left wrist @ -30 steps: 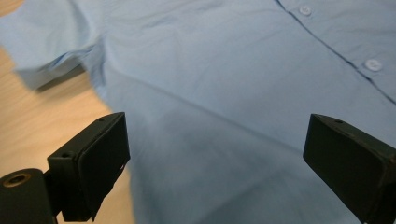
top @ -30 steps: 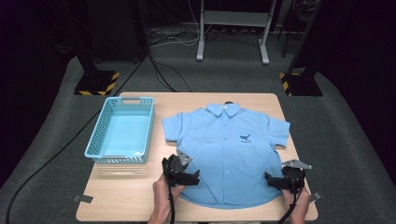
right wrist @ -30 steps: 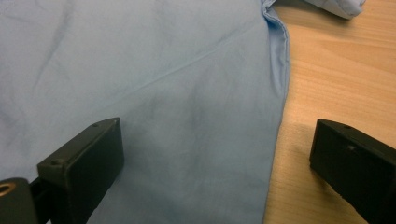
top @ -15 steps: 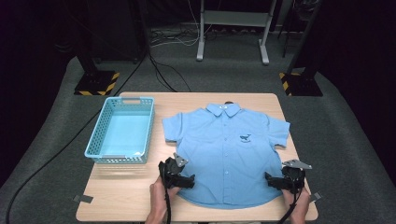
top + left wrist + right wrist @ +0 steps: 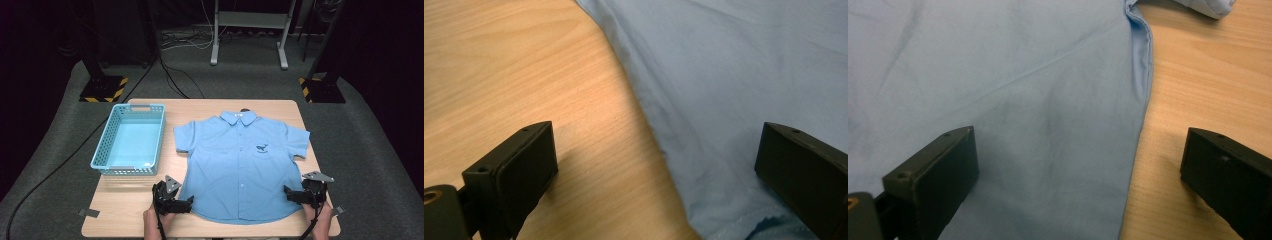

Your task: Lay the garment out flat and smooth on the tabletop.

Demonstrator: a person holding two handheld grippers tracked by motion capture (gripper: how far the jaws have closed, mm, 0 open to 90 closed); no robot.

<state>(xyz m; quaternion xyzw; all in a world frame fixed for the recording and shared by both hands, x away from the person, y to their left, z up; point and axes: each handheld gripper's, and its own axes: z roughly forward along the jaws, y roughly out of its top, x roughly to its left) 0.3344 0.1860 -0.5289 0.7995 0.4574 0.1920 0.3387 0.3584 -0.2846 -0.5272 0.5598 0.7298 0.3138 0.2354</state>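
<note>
Left gripper (image 5: 654,165): jaws spread wide, nothing between them but cloth edge and wood. One jaw sits over the bare light wooden table (image 5: 514,75), the other over the light blue short-sleeved cotton shirt (image 5: 744,75), so the shirt's left side seam runs up through the gap. Whether the jaw tips touch the surface cannot be told.

Right gripper (image 5: 1078,170): jaws likewise spread wide, holding nothing. One jaw lies over the shirt (image 5: 998,90), the other over the table (image 5: 1208,75); the shirt's right side seam passes between them, with the sleeve hem at the top of that view.

High view: left gripper (image 5: 186,204) at the shirt's lower left corner, right gripper (image 5: 291,194) at its lower right edge, each held by a hand at the near table edge. The shirt (image 5: 240,165) lies flat, front up, buttoned, collar toward the far edge, small dark whale emblem on the chest, sleeves spread out. It occupies the table's (image 5: 125,210) centre and right.

A turquoise perforated plastic basket (image 5: 107,145) stands left of the shirt, just beside the left sleeve, not touching it.
</note>
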